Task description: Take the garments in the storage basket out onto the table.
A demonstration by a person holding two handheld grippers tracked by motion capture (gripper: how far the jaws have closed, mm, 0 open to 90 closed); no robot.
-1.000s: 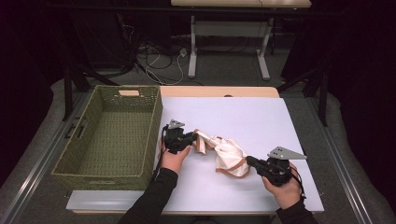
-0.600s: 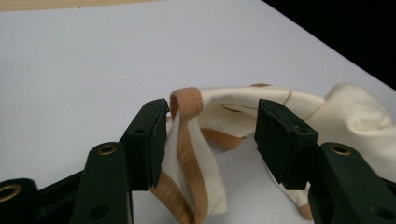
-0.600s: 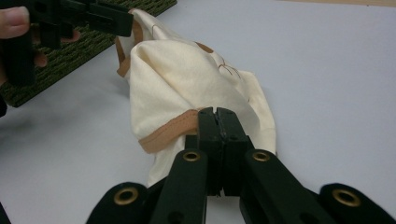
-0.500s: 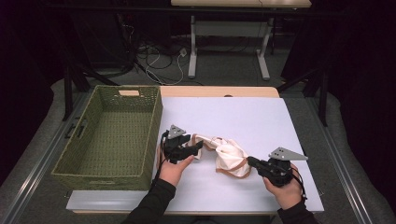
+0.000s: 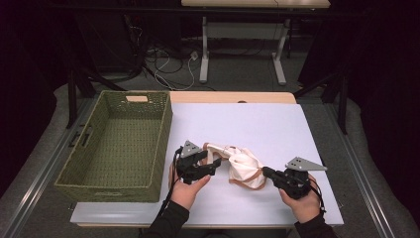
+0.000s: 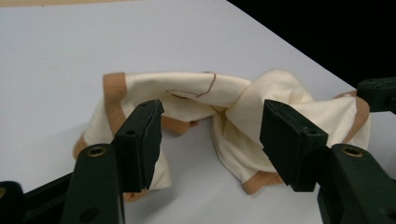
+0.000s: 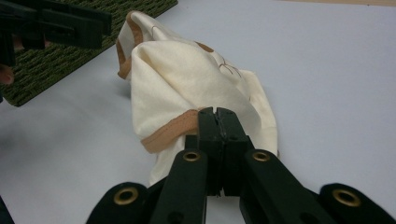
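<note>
While cloth [image 5: 241,167] lies bunched on white tabletop [image 5: 277,124], I read long axis running left to right between my two grippers, tan-hemmed end toward right gripper [image 5: 266,172]. Right gripper clenched on that hem. Left gripper [image 5: 216,162] jaws just been opening, now released, cloth ahead of them, nothing pinched. Green woven basket [image 5: 119,144] just left of cloth. Beyond table: dark room, desk legs, cables on floor.

Cream cloth [image 5: 243,168] soft, creased, tan hem; basket [image 5: 116,144] green, rough woven; table [image 5: 257,124] smooth matt white.
</note>
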